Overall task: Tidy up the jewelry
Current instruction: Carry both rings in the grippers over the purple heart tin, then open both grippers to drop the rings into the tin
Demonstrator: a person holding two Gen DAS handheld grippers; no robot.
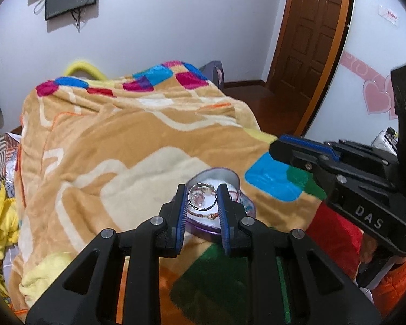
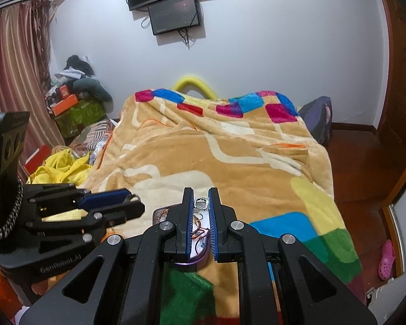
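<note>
A purple heart-shaped jewelry box (image 1: 246, 203) lies open on the blanket. In the left wrist view my left gripper (image 1: 203, 192) is shut on a silver ring-shaped piece (image 1: 201, 196), held over the box; a beaded bracelet (image 1: 203, 215) lies inside. In the right wrist view my right gripper (image 2: 201, 197) is shut on a small silver buckle-like piece (image 2: 201, 203), above the box's purple rim (image 2: 200, 257), where red cord jewelry (image 2: 199, 233) lies. Each gripper shows in the other's view: the right (image 1: 305, 146) at the right edge, the left (image 2: 108, 200) at the left.
The orange patterned blanket (image 1: 121, 140) covers the bed. Yellow clothes (image 2: 59, 168) and boxes (image 2: 75, 108) lie at the left. A wooden door (image 1: 308, 38) and brown floor (image 2: 365, 168) are at the right. A pink shoe (image 2: 387, 257) lies on the floor.
</note>
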